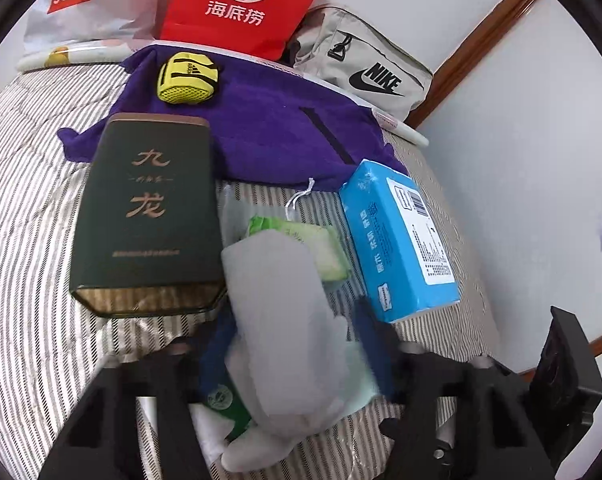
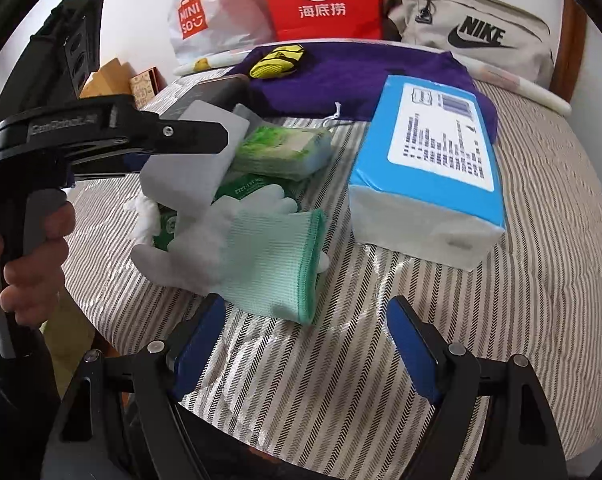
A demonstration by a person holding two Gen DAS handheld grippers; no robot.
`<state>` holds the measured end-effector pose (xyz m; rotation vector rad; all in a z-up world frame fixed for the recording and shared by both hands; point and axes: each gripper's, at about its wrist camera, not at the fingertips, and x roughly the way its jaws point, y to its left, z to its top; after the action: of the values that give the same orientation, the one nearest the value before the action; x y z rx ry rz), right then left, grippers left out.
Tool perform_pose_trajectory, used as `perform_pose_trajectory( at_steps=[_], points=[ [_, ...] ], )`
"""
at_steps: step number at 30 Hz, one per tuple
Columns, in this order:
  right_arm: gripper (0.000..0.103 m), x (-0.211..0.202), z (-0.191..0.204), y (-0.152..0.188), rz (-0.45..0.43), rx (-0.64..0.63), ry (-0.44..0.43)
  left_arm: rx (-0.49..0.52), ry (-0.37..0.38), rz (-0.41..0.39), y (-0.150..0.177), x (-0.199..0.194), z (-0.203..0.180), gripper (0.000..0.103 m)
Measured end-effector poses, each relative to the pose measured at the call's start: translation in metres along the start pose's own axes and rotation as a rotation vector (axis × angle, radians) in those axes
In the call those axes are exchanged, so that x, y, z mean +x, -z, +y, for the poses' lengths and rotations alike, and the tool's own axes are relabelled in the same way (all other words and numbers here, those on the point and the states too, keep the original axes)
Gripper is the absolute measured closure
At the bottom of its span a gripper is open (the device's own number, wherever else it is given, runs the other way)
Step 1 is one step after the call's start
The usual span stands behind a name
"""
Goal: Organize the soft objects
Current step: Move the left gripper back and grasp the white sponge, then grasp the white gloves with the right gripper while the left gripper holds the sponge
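**A:** How do the claws stand?

**B:** The right claw (image 2: 307, 304) is spread wide and empty over the near edge of the bed (image 2: 541, 240). The left claw (image 1: 291, 316) looks pressed onto a grey block (image 2: 189, 160), though the view is blurred.

**A:** And the glove?

**B:** The glove (image 2: 269, 252) lies flat just beyond the right claw's left pad, towards the near edge, with its mint cuff nearest. I judge it light, limp and floppy. It should bunch when pinched, so the thick cuff hem is the surest hold. The grey coated fingers may slide.

**A:** Counts, going outward?

**B:** One glove and one grey block. There are two green packs, a dark one (image 2: 245, 188) under the glove's fingers and a paler one (image 2: 281, 148) behind it. Both are probably squashy. There is one blue tissue pack (image 2: 429, 160) towards the right edge, soft and best taken across its narrow sides. One stiff dark tin (image 1: 149, 208) sits left of the middle.

**A:** Further back?

**B:** One purple cloth (image 1: 269, 128) with one yellow pouch (image 1: 187, 78) on it. Three bags are along the far edge: white (image 2: 205, 20), red (image 2: 321, 0) and beige (image 2: 473, 36).
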<state>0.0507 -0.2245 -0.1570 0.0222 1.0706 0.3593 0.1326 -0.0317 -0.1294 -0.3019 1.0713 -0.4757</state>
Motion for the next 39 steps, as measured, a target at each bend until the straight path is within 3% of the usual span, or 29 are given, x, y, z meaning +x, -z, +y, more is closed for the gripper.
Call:
perform_pose_trajectory(
  at_steps=[6,12,16,20,21,22,23,26,34,39],
  points=[
    [0.020,-0.002,0.008,-0.007,-0.031,-0.015,-0.031,-0.003,0.047,-0.066,0.002,-0.025,0.002,0.073],
    [0.020,0.004,0.027,-0.016,-0.052,-0.068,-0.079,-0.039,-0.014,-0.111,0.009,-0.056,0.022,0.073],
    [0.020,0.022,0.043,-0.021,-0.022,-0.103,-0.092,-0.069,-0.051,-0.125,0.017,-0.071,0.039,0.073],
    [0.020,0.040,0.057,-0.022,-0.015,-0.163,-0.041,-0.084,-0.070,-0.119,0.025,-0.074,0.051,0.073],
    [0.023,0.041,0.058,-0.021,-0.019,-0.175,-0.030,-0.089,-0.072,-0.115,0.026,-0.074,0.053,0.073],
    [0.038,0.041,0.059,-0.019,-0.035,-0.191,-0.020,-0.098,-0.071,-0.111,0.029,-0.073,0.056,0.073],
    [0.059,0.040,0.058,-0.017,-0.035,-0.198,-0.020,-0.105,-0.071,-0.108,0.031,-0.072,0.059,0.073],
    [0.091,0.027,0.048,-0.012,-0.037,-0.190,-0.052,-0.108,-0.091,-0.101,0.036,-0.070,0.063,0.073],
    [0.093,-0.024,0.011,0.011,-0.089,-0.119,-0.053,-0.109,-0.138,-0.097,0.049,-0.065,0.069,0.073],
    [0.094,-0.045,-0.013,0.032,-0.081,-0.086,0.005,-0.105,-0.135,-0.097,0.058,-0.063,0.068,0.073]
  ],
)
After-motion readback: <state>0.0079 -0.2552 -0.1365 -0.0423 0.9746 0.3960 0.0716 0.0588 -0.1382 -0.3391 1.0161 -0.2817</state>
